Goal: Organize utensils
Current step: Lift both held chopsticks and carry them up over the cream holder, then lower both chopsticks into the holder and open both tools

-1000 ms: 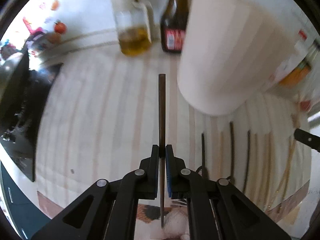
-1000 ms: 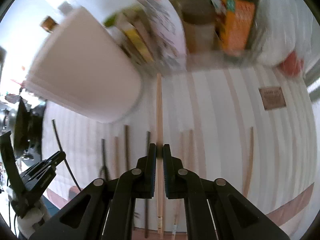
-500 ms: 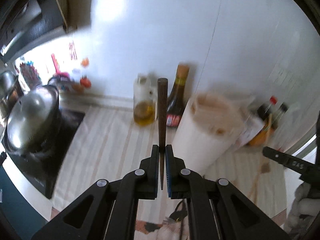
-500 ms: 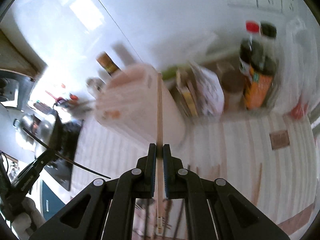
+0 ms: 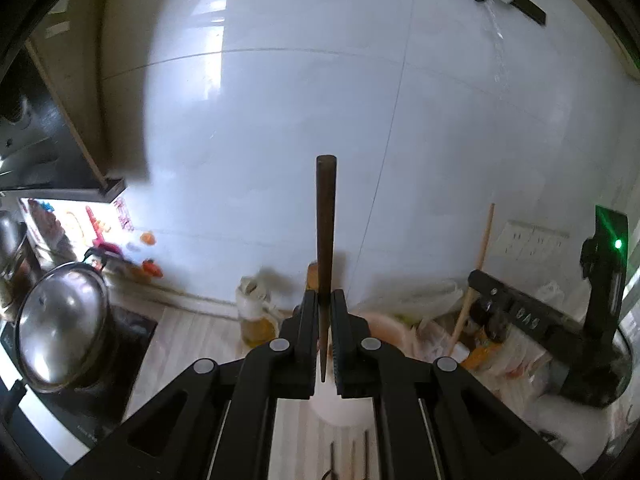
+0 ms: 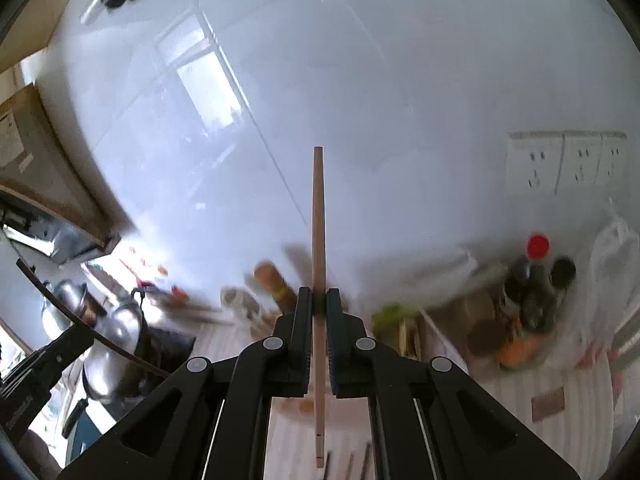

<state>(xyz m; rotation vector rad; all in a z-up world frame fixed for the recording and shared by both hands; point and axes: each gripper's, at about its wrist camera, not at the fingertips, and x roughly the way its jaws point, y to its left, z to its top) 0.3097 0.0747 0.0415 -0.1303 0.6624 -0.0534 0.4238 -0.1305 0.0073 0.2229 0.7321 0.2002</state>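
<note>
While the left wrist camera looks toward a white tiled wall, the left claw (image 5: 323, 312) is clenched on a dark brown chopstick (image 5: 325, 240), its two pads pressed flat against the shaft. The stick stands upright along the middle of the view, thick and blunt at the far end, tapering to a fine point that hangs just below the pads, clear of the bench (image 5: 188, 344). Beyond it, near the wall, are an oil jug (image 5: 256, 316) with yellow liquid and a white container (image 5: 380, 332), largely hidden by the claw; a steel pot lid (image 5: 60, 328) shines at the left edge. At the right, the right claw (image 5: 476, 280) comes into view gripping a pale wooden chopstick (image 5: 478, 264) that leans slightly and rises above it. More chopsticks (image 5: 352, 460) lie on the striped bench at the bottom edge.

Seen from the right wrist camera, the right claw (image 6: 319, 308) is closed tight on the pale wooden chopstick (image 6: 318, 232), a slim, straight, light-tan stick with a squared far end; its lower end hangs below the pads with a small notch-like mark near the tip, above the bench (image 6: 520, 380). At the left edge the left claw (image 6: 76, 336) shows with the dark brown chopstick (image 6: 52, 300) slanting across it. Blurred sauce bottles (image 6: 536, 280), one with a red cap, stand at the right below a row of wall sockets (image 6: 564, 164)
</note>
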